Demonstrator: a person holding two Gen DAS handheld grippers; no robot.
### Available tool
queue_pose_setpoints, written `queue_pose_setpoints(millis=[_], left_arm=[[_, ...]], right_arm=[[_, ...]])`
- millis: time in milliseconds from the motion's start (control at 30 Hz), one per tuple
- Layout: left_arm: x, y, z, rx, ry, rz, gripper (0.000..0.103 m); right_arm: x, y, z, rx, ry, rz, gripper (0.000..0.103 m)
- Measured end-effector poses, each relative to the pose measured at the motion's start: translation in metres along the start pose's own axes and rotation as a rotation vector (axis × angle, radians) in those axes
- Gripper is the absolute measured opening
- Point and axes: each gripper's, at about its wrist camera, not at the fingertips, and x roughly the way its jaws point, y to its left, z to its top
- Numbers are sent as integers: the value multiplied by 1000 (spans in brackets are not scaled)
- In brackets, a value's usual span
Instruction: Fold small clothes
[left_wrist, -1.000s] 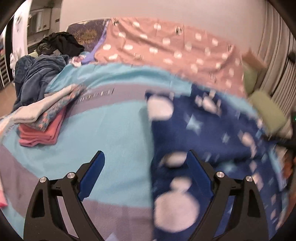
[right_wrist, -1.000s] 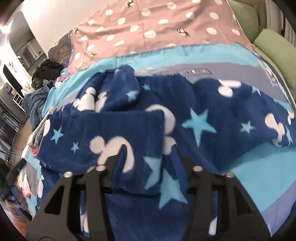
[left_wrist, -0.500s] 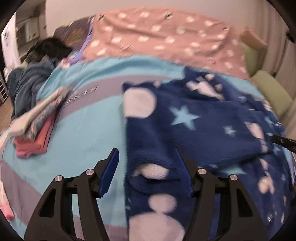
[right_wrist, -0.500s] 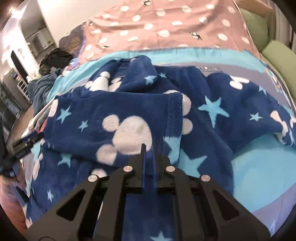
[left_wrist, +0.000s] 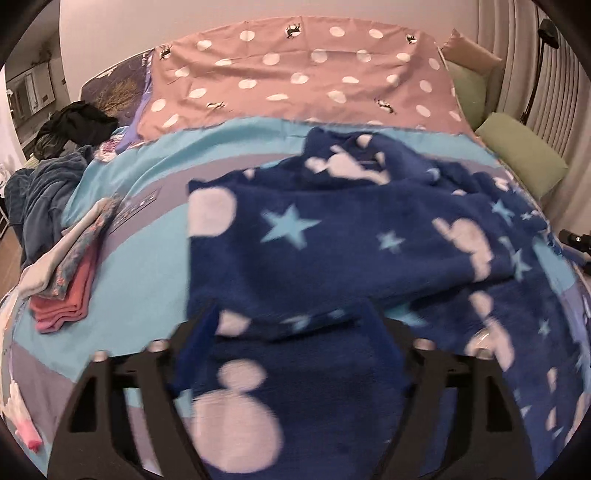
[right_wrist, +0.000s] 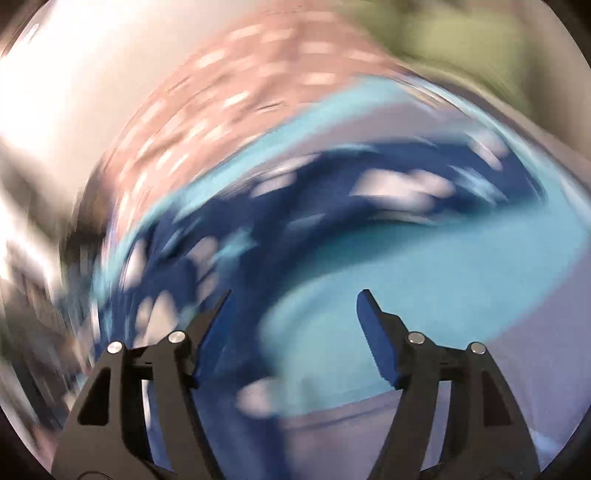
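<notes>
A navy fleece garment (left_wrist: 332, 240) with pale stars and mouse-head shapes lies partly folded on the bed. My left gripper (left_wrist: 291, 325) stands open, its jaws wide on either side of a fold of the fleece that lies between them. My right gripper (right_wrist: 293, 306) is open and empty, and its view is heavily blurred; the navy garment (right_wrist: 295, 206) smears across the left and middle there, beyond the fingertips.
The bed carries a turquoise and grey sheet (left_wrist: 140, 266) and a pink polka-dot cover (left_wrist: 295, 77). A stack of folded clothes (left_wrist: 62, 291) lies at the left. Dark clothes (left_wrist: 70, 125) are piled far left. Green cushions (left_wrist: 517, 155) sit at the right.
My right gripper was shut on the navy fleece; it has opened, let go and swung away fast. My left gripper moved right over the garment's edge, jaws narrowing then wide again.
</notes>
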Motion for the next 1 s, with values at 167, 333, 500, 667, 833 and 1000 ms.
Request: queue_pose_setpoints(millis=[167, 333, 500, 667, 833, 1000], left_arm=[[8, -31, 5, 11, 13, -20, 86], [18, -49, 10, 34, 44, -23, 87], [30, -51, 12, 14, 65, -11, 87], [44, -48, 15, -19, 84, -17, 87], [52, -50, 17, -24, 89, -55, 87], [50, -46, 16, -37, 81, -70, 87]], right_arm=[[3, -101, 33, 314, -54, 18, 66], [17, -167, 57, 510, -128, 19, 66], [40, -198, 75, 601, -183, 17, 60], [56, -210, 90, 627, -218, 8, 32], [53, -213, 89, 631, -211, 78, 12], [30, -160, 103, 472, -227, 209, 11]])
